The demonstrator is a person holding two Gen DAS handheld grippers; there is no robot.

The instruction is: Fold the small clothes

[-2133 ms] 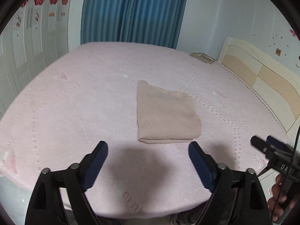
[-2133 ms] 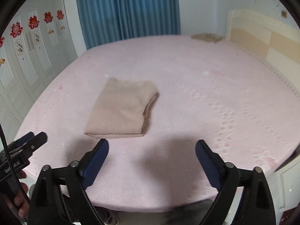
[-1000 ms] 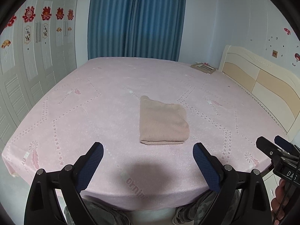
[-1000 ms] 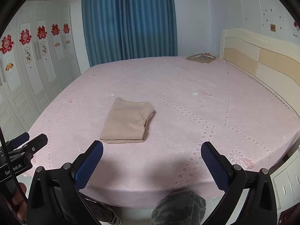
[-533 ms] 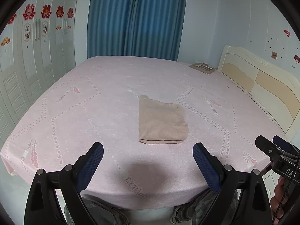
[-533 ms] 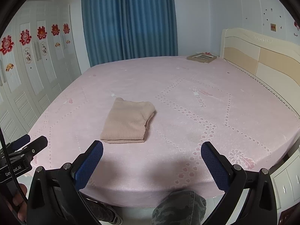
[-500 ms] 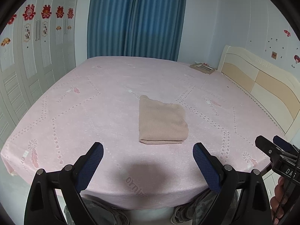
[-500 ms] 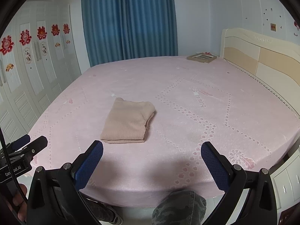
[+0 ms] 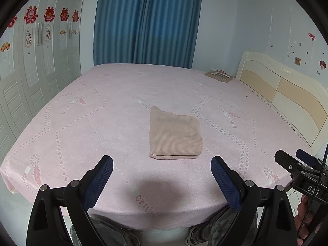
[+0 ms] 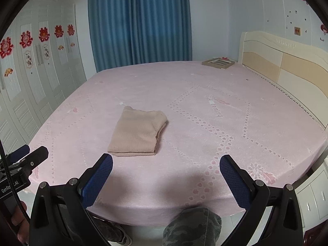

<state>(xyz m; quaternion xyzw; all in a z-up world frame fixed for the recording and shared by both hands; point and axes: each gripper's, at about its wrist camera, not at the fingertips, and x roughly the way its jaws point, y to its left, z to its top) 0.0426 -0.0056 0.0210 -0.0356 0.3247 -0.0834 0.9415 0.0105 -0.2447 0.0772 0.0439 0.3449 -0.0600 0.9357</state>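
A beige ribbed garment point(image 9: 174, 136) lies folded into a neat rectangle on the pink bed point(image 9: 102, 123); it also shows in the right wrist view point(image 10: 137, 133). My left gripper point(image 9: 162, 164) is open and empty, held back over the bed's near edge, apart from the garment. My right gripper point(image 10: 166, 164) is open and empty, also back at the near edge, to the right of the garment. Each gripper shows at the edge of the other's view: the right gripper point(image 9: 297, 164) and the left gripper point(image 10: 26, 153).
A flat picture frame point(image 10: 218, 63) lies at the bed's far right corner by the cream headboard point(image 10: 287, 69). White wardrobe doors point(image 9: 30, 71) stand on the left, blue curtains point(image 9: 147, 22) behind. The person's legs point(image 10: 192, 225) are at the bed's near edge.
Both grippers have pulled back and up from the folded garment, which now looks smaller and farther. The garment has not moved. Little has changed in the last half second.
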